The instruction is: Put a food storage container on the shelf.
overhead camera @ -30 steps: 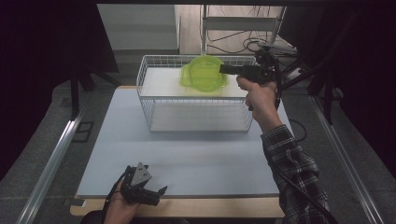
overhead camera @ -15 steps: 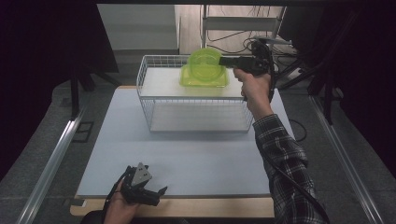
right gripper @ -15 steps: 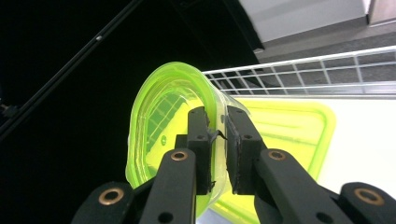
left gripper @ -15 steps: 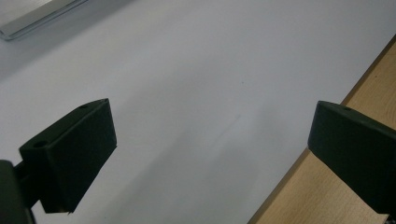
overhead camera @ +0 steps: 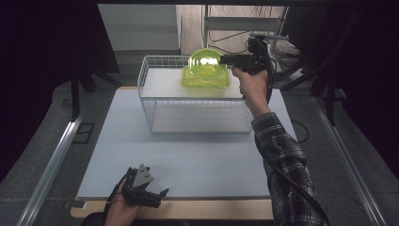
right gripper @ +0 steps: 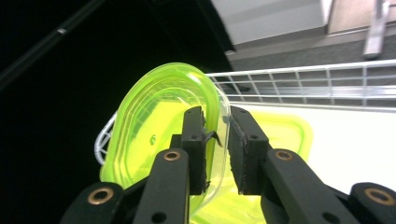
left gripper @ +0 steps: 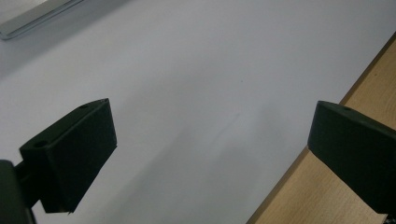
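Above the wire basket (overhead camera: pixel 197 101), the right gripper (right gripper: pixel 217 140) has just been opening, pads loosening around the tilted green bowl's (overhead camera: pixel 205 63) rim, probably releasing it; left gripper (overhead camera: pixel 155 195) rests spread, idle.

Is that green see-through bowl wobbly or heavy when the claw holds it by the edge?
Probably light: the right gripper lifts the green bowl by its thin rim. It looks like thin, bendy plastic, so it may flex. Its smooth, glossy surface might slip, now the jaws have just been opening.

Open mat (overhead camera: pixel 188 155) before the wire basket (overhead camera: pixel 197 115), whose walls block low sideways entry.
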Action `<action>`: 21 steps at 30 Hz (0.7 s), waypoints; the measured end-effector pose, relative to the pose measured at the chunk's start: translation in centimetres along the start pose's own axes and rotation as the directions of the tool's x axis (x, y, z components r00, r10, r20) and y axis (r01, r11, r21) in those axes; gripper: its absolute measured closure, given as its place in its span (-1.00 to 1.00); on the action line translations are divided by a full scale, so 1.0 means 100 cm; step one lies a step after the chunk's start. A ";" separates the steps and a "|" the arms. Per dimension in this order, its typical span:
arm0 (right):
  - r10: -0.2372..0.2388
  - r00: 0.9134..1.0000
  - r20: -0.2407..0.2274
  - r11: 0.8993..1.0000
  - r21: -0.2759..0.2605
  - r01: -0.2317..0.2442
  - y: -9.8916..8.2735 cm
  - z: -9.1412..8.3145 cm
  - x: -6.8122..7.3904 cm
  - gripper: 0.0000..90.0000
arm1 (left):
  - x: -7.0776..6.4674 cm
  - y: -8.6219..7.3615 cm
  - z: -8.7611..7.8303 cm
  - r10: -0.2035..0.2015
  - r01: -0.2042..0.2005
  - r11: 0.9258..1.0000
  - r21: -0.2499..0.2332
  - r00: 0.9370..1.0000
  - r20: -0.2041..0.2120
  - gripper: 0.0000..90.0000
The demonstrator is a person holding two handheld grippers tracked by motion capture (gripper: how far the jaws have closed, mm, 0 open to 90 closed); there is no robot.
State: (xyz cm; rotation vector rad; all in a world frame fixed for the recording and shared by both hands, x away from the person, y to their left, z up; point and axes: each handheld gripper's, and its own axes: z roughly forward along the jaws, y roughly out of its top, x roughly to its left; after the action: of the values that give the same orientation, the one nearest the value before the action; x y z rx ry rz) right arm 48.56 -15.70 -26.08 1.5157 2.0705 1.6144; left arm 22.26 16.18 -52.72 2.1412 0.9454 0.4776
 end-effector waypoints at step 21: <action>-0.031 0.999 0.015 0.999 -0.017 0.031 -0.001 0.004 0.001 0.35 | -0.001 0.000 0.000 -0.003 0.003 1.000 -0.002 1.000 0.003 -0.98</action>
State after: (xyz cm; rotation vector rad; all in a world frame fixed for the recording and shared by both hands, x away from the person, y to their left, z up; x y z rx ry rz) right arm 48.73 -15.33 -26.28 1.4786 2.0562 1.6012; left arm 22.21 16.13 -52.74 2.1376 0.9464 0.4738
